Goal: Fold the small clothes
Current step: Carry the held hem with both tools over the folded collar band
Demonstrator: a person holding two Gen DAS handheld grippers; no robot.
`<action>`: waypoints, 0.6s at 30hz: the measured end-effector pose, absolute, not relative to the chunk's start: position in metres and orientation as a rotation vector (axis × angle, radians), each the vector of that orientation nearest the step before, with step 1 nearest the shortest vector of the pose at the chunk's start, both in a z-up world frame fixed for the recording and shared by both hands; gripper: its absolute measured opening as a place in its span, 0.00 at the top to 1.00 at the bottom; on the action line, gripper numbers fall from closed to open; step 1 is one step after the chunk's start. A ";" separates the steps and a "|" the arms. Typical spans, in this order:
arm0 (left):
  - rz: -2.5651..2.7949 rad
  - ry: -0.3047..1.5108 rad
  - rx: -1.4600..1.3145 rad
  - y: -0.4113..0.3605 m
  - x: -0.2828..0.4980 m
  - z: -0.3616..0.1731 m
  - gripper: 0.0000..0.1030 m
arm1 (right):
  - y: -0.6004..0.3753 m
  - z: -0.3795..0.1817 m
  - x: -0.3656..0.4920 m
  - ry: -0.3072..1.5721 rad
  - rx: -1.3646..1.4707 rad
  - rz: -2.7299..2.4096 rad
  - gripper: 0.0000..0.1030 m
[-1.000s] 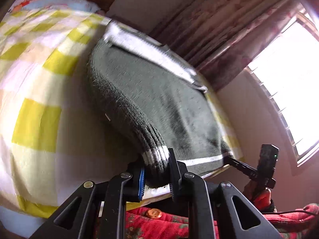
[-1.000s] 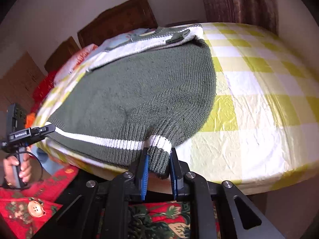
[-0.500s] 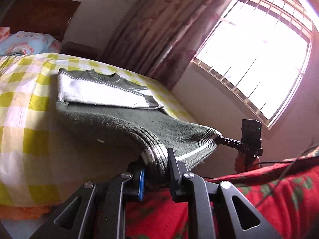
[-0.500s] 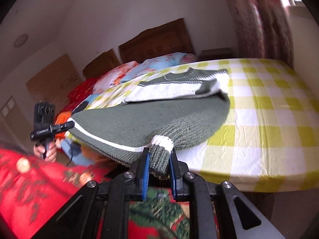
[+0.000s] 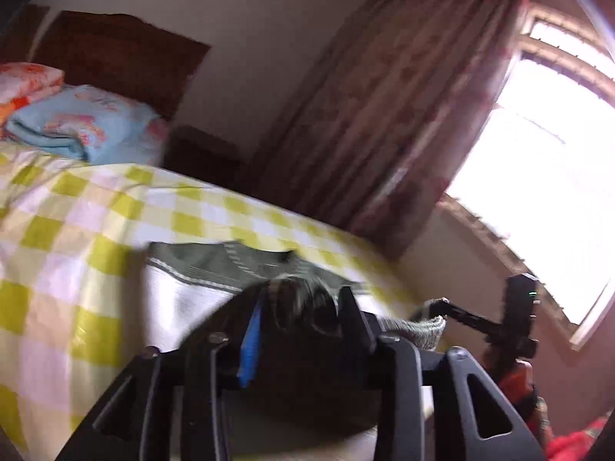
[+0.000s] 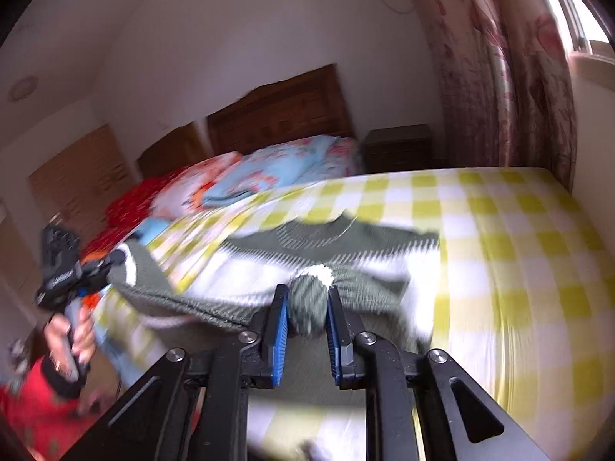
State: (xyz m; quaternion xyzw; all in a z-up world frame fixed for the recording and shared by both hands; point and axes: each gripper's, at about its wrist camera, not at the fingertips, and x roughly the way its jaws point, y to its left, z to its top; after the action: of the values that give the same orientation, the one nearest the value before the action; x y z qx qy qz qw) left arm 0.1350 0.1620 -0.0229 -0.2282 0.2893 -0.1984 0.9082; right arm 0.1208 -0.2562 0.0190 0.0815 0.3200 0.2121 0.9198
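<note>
A small grey-green knit sweater (image 6: 346,238) with white stripes lies on the yellow-checked bed (image 6: 519,253). My right gripper (image 6: 305,307) is shut on its bottom hem and cuff, lifted over the sweater's body. My left gripper (image 5: 303,307) is shut on the other end of the hem, which bunches dark between the fingers. The sweater's collar and white chest band (image 5: 200,269) show beyond it. Each gripper shows in the other's view: the right one (image 5: 442,303), the left one (image 6: 111,261). Both frames are blurred by motion.
Folded floral pillows and bedding (image 6: 284,169) lie at the head of the bed by a wooden headboard (image 6: 276,111). A nightstand (image 6: 399,146), a curtain (image 5: 376,115) and a bright window (image 5: 538,192) stand on the far side. The person's red sleeve (image 6: 27,403) is low left.
Both grippers have lifted the sweater's bottom hem off the bed edge and carried it forward over the body toward the collar. The cameras have tilted up to show the room.
</note>
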 end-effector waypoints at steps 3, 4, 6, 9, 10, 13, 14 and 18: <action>-0.322 0.646 -0.606 0.184 0.149 -0.043 0.59 | -0.255 -0.001 0.155 0.719 0.151 0.349 0.00; -0.290 0.646 -0.600 0.190 0.145 -0.049 0.57 | -0.257 -0.007 0.156 0.721 0.125 0.322 0.00; -0.230 0.676 -0.549 0.199 0.136 -0.062 0.57 | -0.261 -0.020 0.153 0.734 0.065 0.267 0.00; -0.236 0.729 -0.526 0.200 0.124 -0.084 0.58 | -0.275 -0.039 0.154 0.782 0.066 0.275 0.00; -0.242 0.741 -0.519 0.197 0.124 -0.088 0.58 | -0.276 -0.041 0.157 0.792 0.059 0.278 0.00; -0.270 0.758 -0.502 0.185 0.124 -0.091 0.58 | -0.265 -0.040 0.167 0.797 0.003 0.336 0.00; -0.286 0.768 -0.491 0.179 0.127 -0.091 0.58 | -0.258 -0.040 0.172 0.804 -0.030 0.358 0.00; -0.309 0.798 -0.396 0.155 0.133 -0.089 0.58 | -0.220 -0.045 0.195 0.866 -0.211 0.421 0.00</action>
State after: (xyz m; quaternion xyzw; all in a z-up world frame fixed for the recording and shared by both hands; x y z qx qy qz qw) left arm 0.1333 0.1555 -0.0886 -0.1907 0.3845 -0.1491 0.8908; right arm 0.1951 -0.2201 -0.0454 -0.1012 0.4158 0.2020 0.8809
